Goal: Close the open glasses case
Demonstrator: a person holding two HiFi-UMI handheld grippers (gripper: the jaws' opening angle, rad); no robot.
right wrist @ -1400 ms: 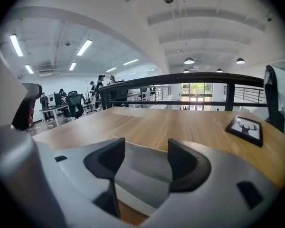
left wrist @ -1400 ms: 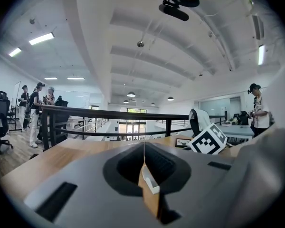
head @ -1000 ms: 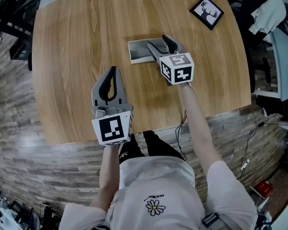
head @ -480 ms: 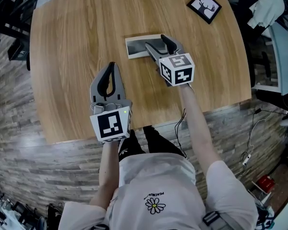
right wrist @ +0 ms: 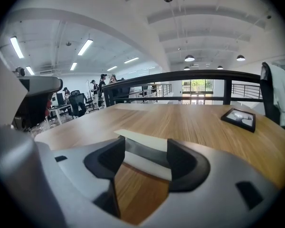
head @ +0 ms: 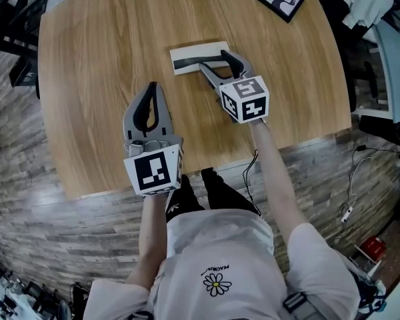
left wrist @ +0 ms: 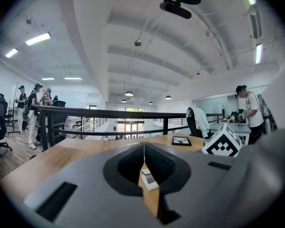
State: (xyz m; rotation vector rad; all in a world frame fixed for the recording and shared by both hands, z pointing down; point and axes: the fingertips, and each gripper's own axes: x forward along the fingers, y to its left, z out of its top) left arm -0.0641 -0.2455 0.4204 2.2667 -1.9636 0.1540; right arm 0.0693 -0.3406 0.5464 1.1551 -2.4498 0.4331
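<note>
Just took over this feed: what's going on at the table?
A person works two handheld grippers over a round wooden table. The right claw is open at the near edge of the white, dark-lined glasses case, not clamped on it; the case looks open. The left claw is shut, empty, off to the side.
</note>
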